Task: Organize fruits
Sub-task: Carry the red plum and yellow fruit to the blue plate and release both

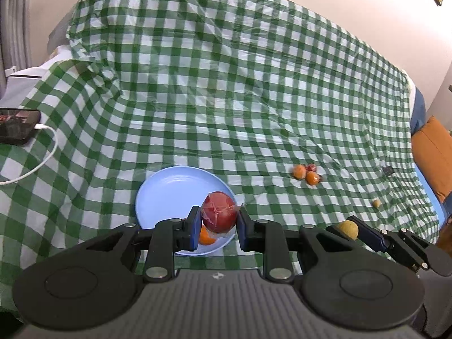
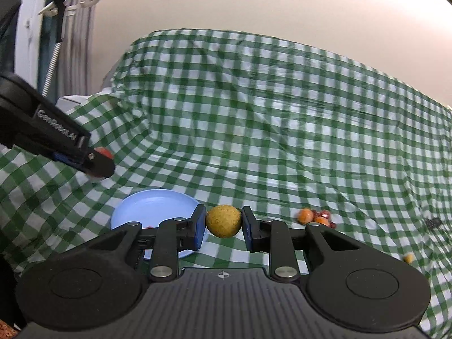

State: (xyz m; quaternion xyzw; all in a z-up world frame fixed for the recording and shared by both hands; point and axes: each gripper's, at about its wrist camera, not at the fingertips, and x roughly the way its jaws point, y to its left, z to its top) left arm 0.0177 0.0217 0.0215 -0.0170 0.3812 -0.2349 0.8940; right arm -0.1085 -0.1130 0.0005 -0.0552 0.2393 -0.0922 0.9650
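Scanning from the left, a phone (image 1: 17, 125) on its white cable (image 1: 42, 158) lies at the edge of the green checked cloth (image 1: 226, 84). Next comes the light blue plate (image 1: 166, 195), already holding an orange fruit (image 1: 207, 237). Over its near right rim the left gripper (image 1: 218, 220) pinches a red fruit wrapped in clear film (image 1: 219, 212), pads at its widest girth. Film looks slippery; the fruit appears firm and light, so the mid-height grip seems sound. Further right, the right gripper (image 2: 223, 221) clamps a rough yellow-brown round fruit (image 2: 223, 221) just beside the plate's right edge, held above the cloth. Beyond lies a cluster of small orange and red fruits (image 1: 306, 173), then a lone small yellow fruit (image 1: 376, 202).
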